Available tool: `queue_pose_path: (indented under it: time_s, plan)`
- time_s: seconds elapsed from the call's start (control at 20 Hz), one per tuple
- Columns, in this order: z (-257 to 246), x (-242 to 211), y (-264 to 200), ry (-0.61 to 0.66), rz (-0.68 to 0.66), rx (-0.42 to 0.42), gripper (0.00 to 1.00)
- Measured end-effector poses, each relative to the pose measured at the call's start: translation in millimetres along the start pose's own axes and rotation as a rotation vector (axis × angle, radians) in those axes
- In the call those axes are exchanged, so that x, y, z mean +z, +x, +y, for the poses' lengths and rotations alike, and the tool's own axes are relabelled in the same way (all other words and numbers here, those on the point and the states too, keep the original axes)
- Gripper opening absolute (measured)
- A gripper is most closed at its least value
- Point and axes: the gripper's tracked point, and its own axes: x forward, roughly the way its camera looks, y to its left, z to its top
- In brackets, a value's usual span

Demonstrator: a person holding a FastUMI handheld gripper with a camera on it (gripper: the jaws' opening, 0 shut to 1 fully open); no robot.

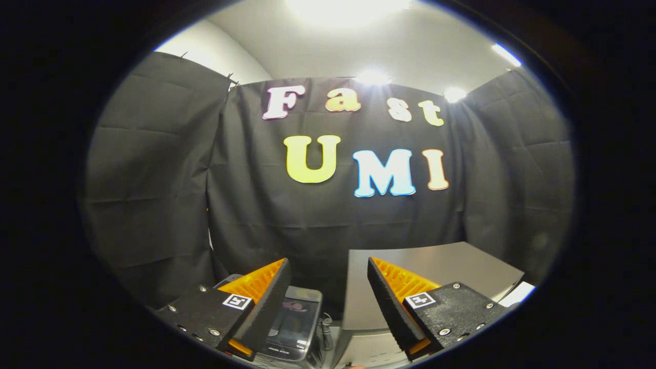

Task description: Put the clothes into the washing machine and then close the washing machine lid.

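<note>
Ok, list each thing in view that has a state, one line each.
gripper: open, fingers apart, nothing between them.
washing machine: grey top beyond the right finger, lid appears down.
small lidded unit: below the fingers, dark clear lid shut.

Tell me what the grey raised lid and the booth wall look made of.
The grey raised lid, beyond the open, empty hand-held gripper, looks like smooth plastic or painted metal with a satin finish: flat, even sheen, crisp edge. I can't tell which. The booth wall looks like matte black fabric: fold creases, seams, no shine.
</note>
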Motion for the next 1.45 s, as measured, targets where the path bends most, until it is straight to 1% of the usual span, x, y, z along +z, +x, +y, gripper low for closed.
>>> queue_pose_path:
  time_s: [0.15, 0.35, 0.55, 0.7, 0.8, 1.05, 1.45]
  plan:
    - [-41, 13, -32, 0.015, -0.030, -0.034, 0.93]
    - [-89, 15, -79, 0.023, -0.015, -0.073, 0.93]
    - [-128, 17, -127, 0.016, -0.017, -0.083, 0.93]
    - [-156, 22, -158, 0.014, -0.034, -0.102, 0.93]
    - [-176, 17, -172, 0.024, -0.037, -0.109, 0.93]
    - [-201, 9, -206, 0.037, -0.031, -0.125, 0.93]
    - [-209, 0, -221, 0.043, -0.020, -0.119, 0.93]
